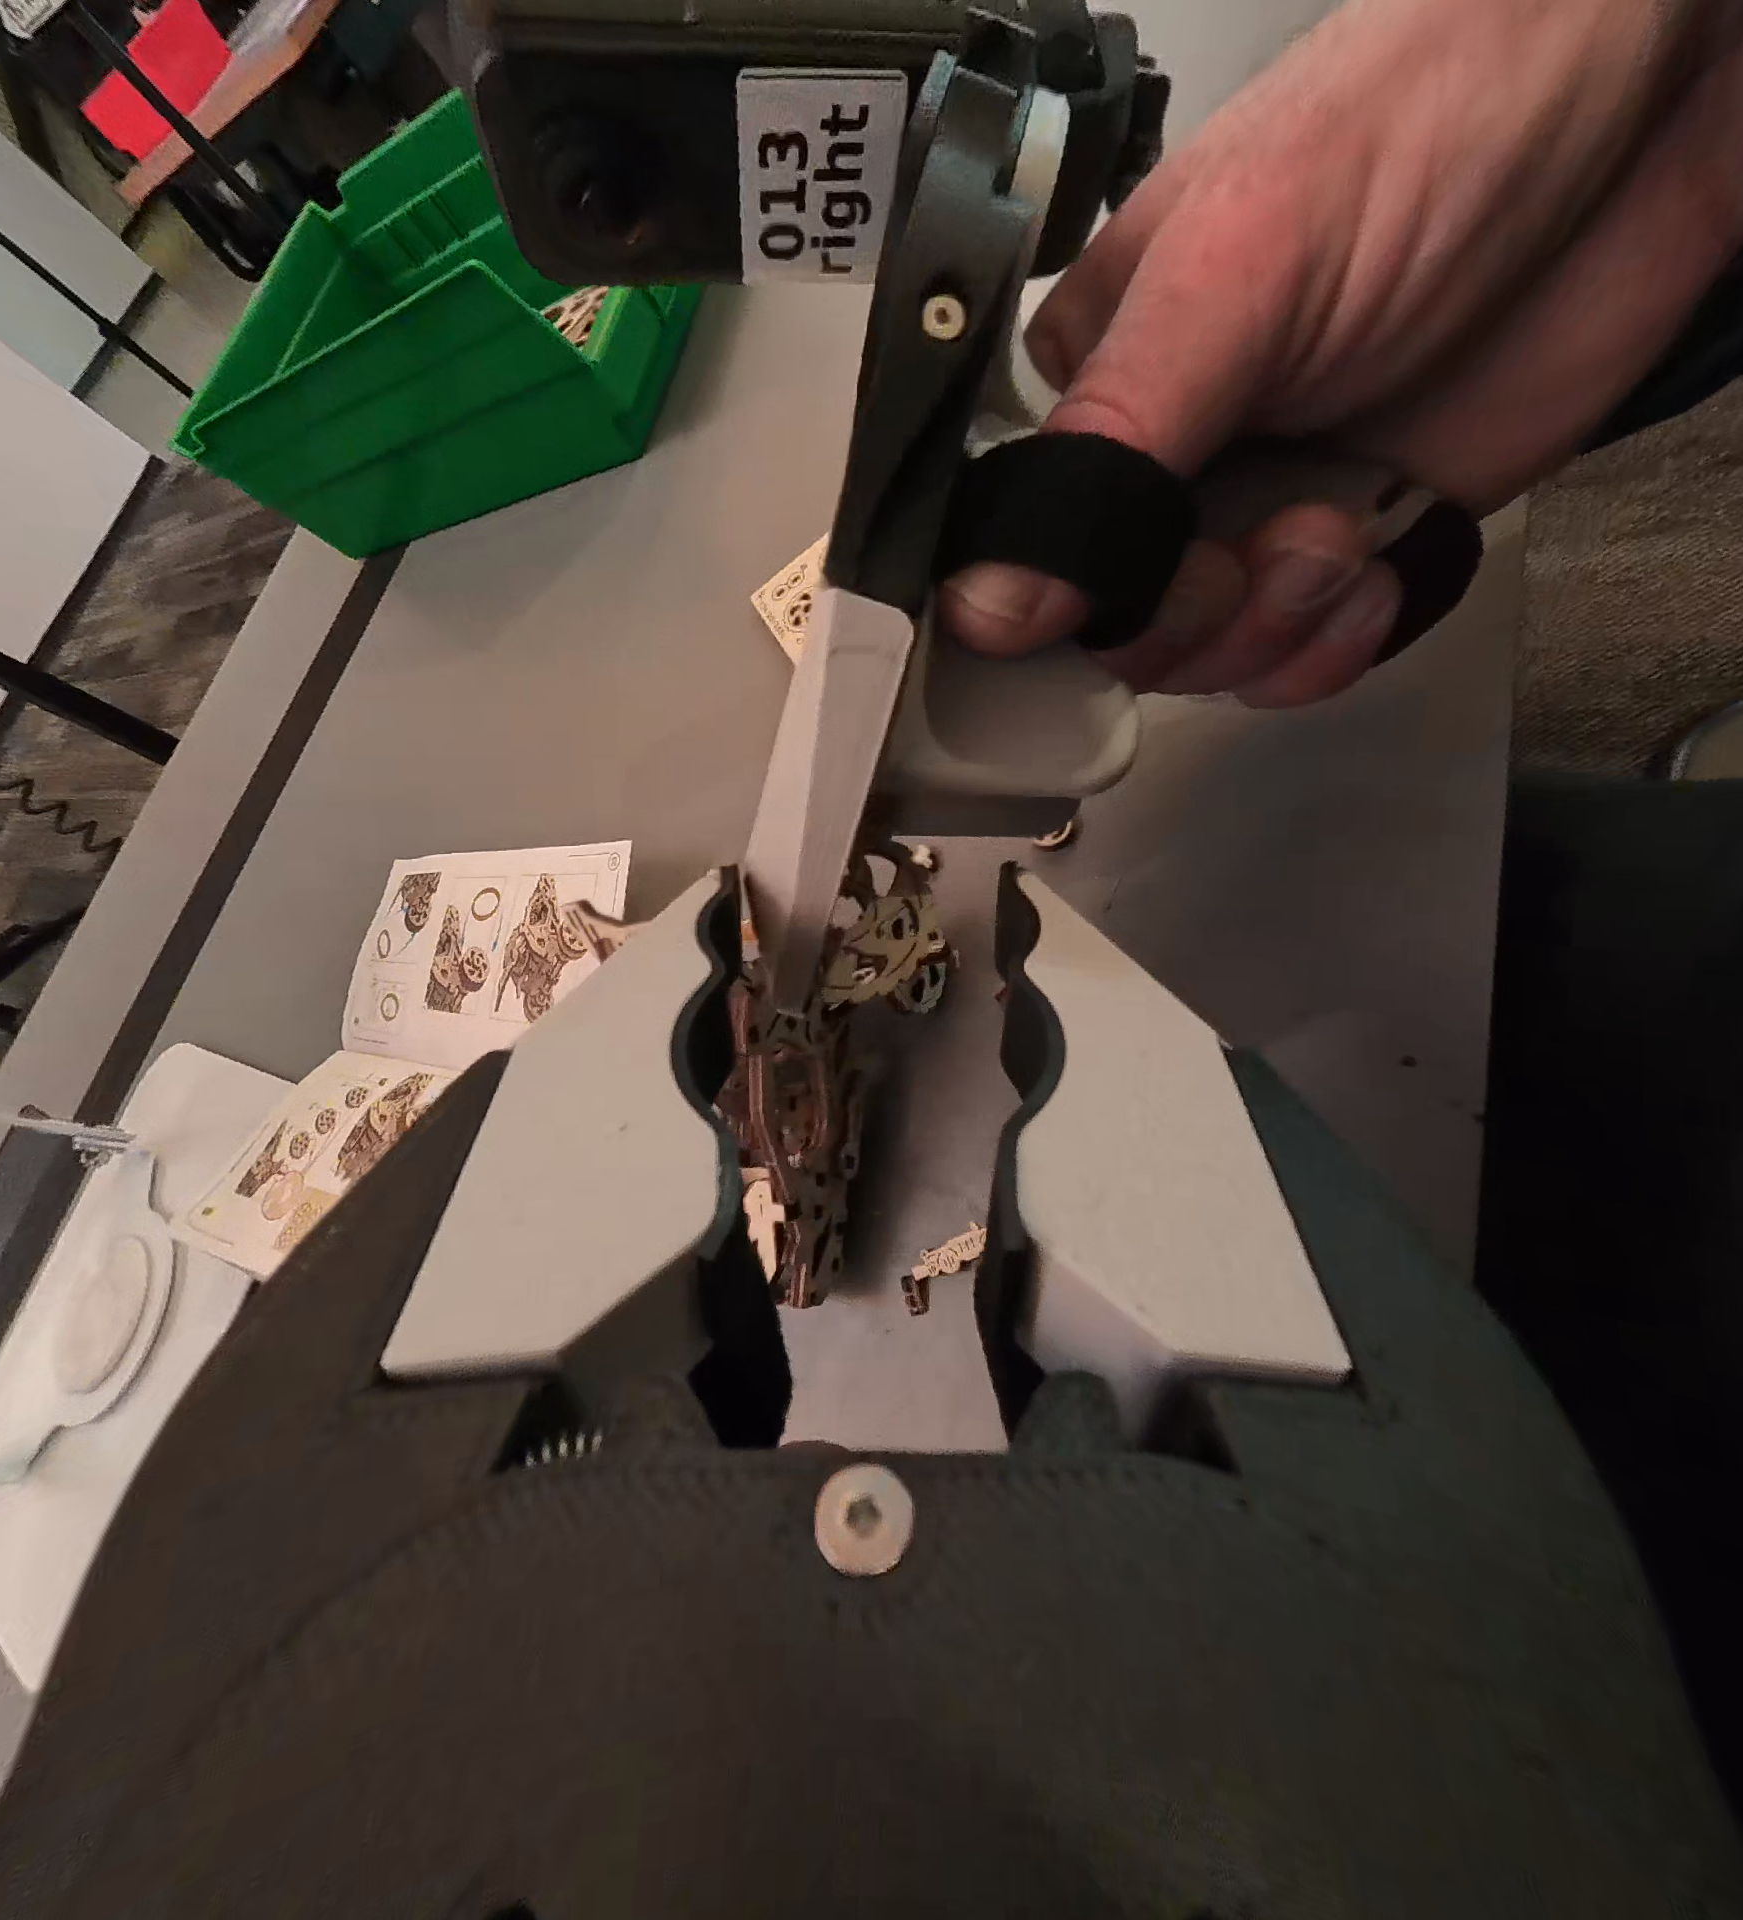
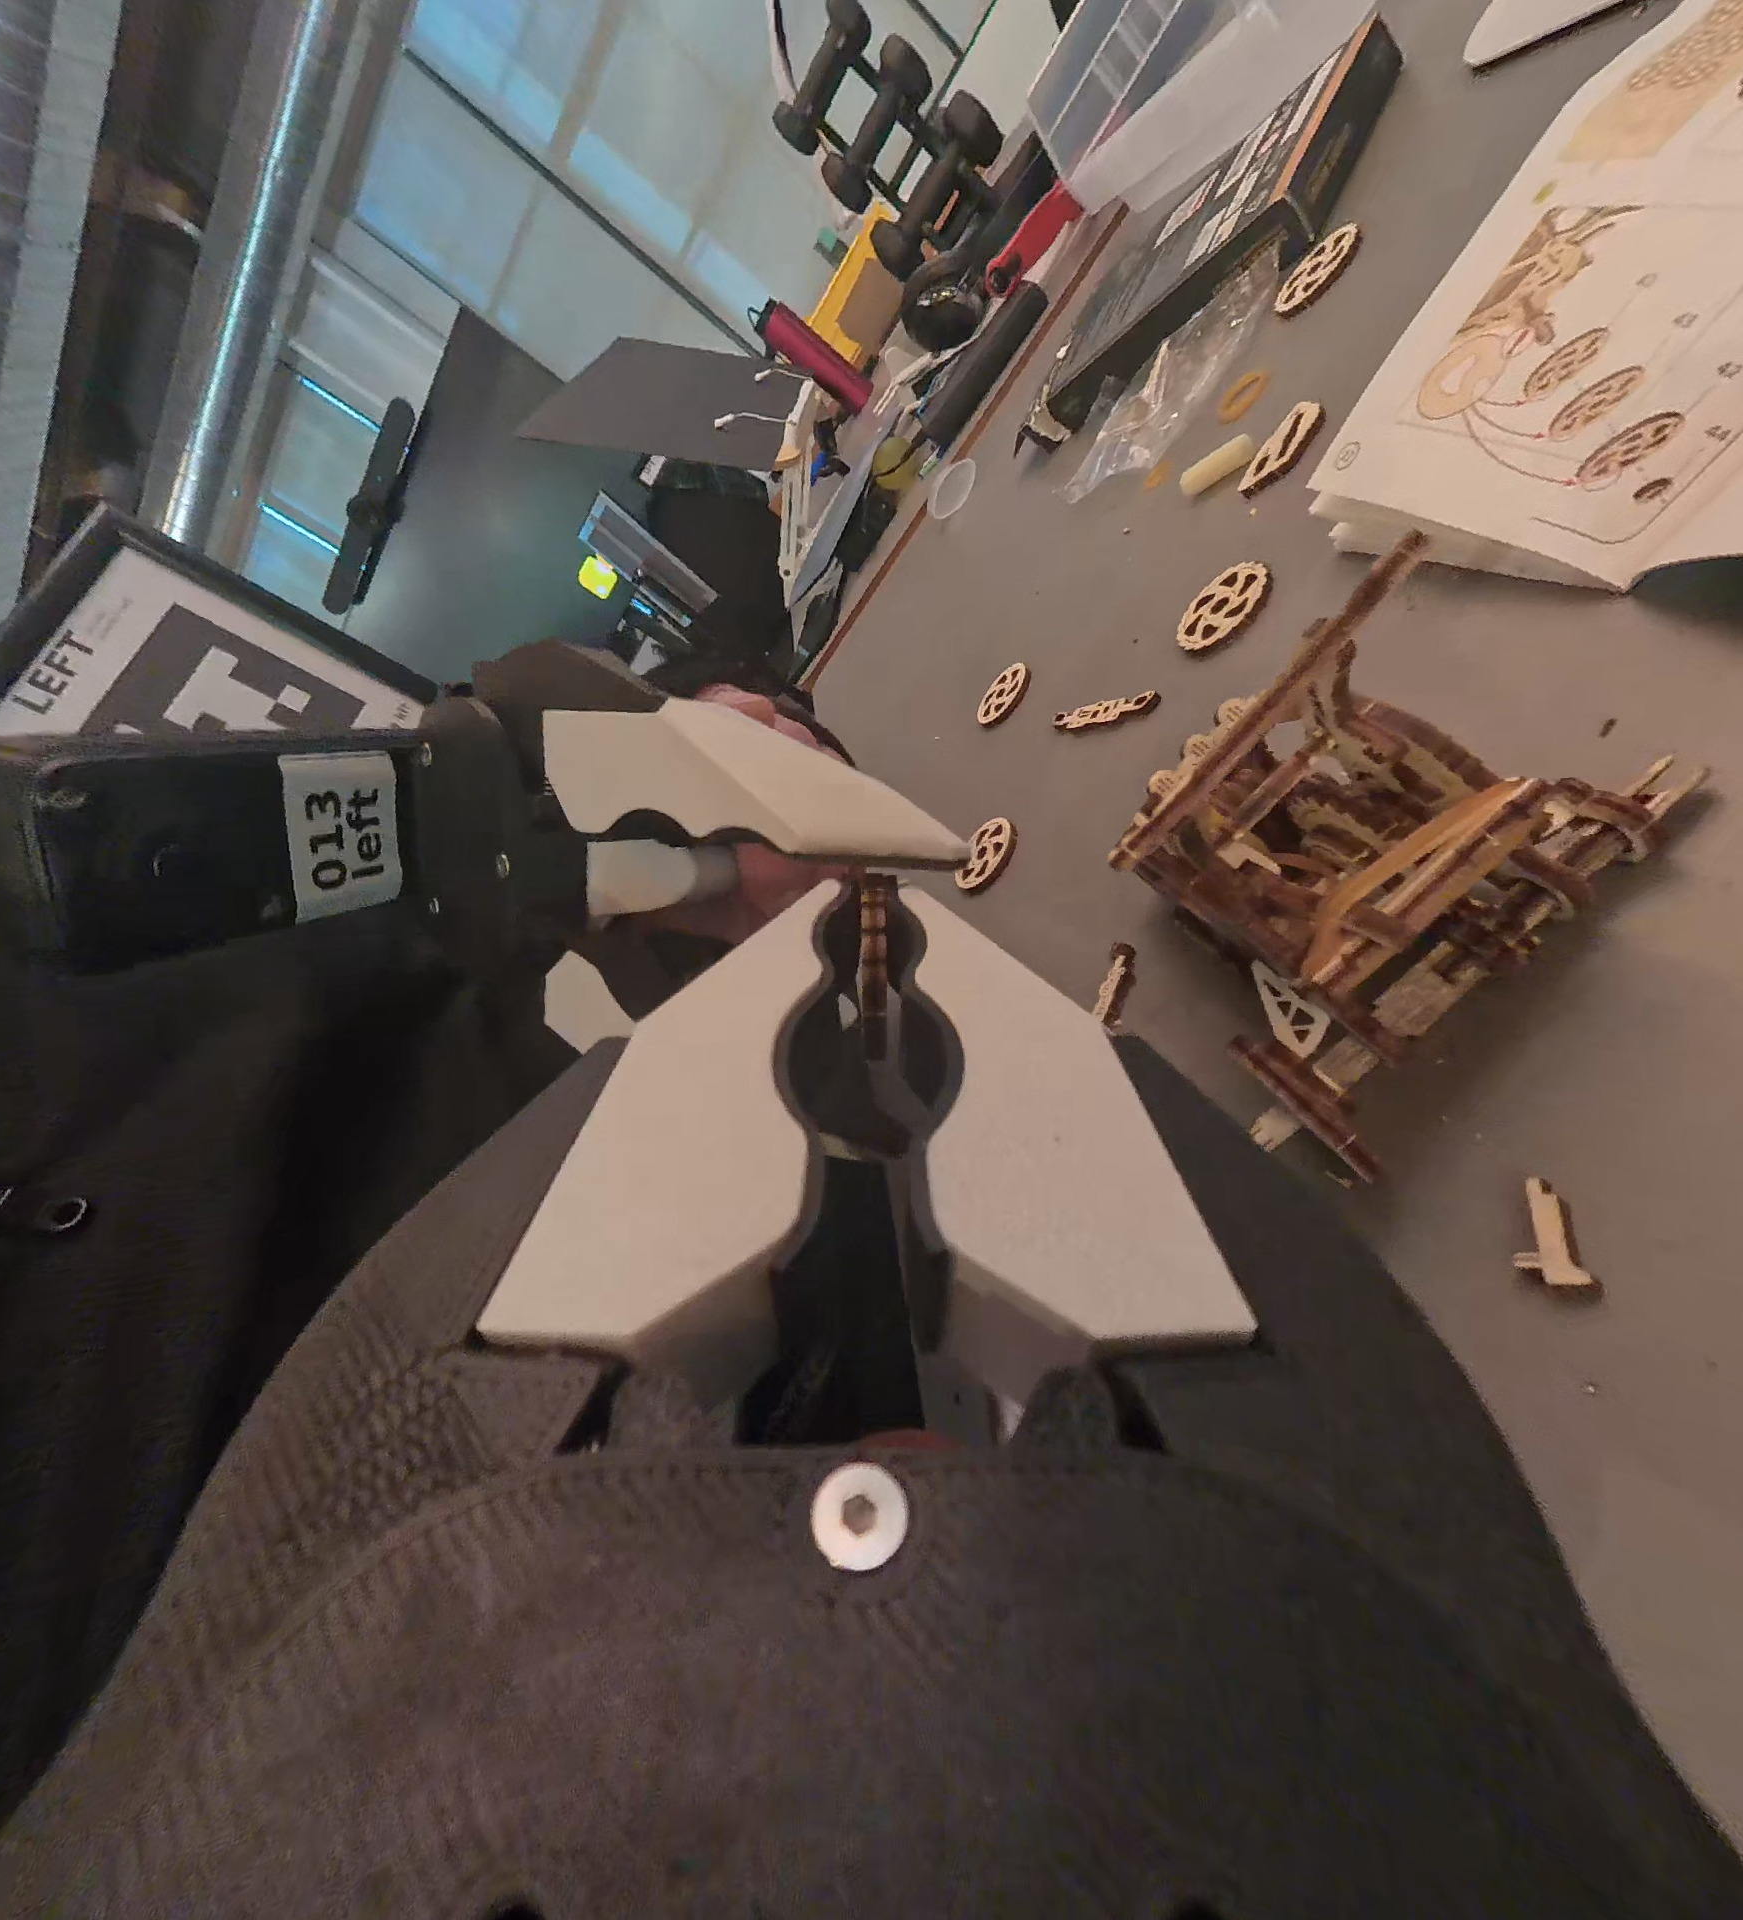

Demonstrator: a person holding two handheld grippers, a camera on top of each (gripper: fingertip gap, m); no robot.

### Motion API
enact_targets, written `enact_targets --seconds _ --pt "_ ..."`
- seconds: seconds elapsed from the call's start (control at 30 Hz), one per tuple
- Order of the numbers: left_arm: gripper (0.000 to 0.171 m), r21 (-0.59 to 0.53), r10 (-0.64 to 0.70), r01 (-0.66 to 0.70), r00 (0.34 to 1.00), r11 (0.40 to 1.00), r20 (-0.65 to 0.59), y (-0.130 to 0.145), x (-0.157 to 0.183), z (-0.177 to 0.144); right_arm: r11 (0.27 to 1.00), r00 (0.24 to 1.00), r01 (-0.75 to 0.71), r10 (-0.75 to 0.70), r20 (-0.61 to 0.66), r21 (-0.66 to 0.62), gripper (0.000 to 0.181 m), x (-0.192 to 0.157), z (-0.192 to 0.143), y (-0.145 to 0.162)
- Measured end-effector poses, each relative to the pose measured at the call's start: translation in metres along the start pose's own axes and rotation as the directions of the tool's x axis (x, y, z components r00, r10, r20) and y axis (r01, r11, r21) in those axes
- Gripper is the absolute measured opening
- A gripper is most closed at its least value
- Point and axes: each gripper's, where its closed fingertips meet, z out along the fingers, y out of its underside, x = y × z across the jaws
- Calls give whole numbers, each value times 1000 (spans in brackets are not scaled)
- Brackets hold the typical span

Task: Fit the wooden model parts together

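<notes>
The right gripper [image 2: 872,914] pinches a wheel [image 2: 875,971] edge-on just beside the model [image 2: 1366,914] on the table [image 2: 1625,1351]. The left gripper [image 1: 872,894] is spread. Loose wheels [image 2: 1222,608] and a manual [image 2: 1615,312] lie beyond the model.

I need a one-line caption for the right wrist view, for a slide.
Right tongs shut on a wooden wheel, beside the left tongs and the half-built wooden model on the grey table.

2 grippers [image 2: 872,914], 1 wooden model [image 2: 1386,883], 1 green bin [image 1: 410,343], approx 6 loose wheels [image 2: 1222,608].
</notes>
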Motion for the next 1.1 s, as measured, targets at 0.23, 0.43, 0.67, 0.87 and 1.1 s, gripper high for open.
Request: enact_targets --seconds 0.23,0.43,0.67,0.87,1.1 --pt "32 -59 74 -69 994 996 79 6 -7 2 999 999 -44 44 21 32 2 0 0 -1" --pt "32 108 -97 90 994 990 54 -15 -20 -15 990 994 -35 21 104 135 31 -11 -16 -16" --pt "32 451 -242 327 941 830 -237 -77 -23 -49 980 892 -124 41 451 156 40 -64 -24 -26" --pt "32 507 -225 378 914 775 -337 -92 -16 -62 980 814 -88 -32 579 177 10 -99 -29 -27" --pt "32 562 -226 437 885 702 -406 -104 -19 -74 970 819 -137 -4 574 201 43 -96 -24 -34"
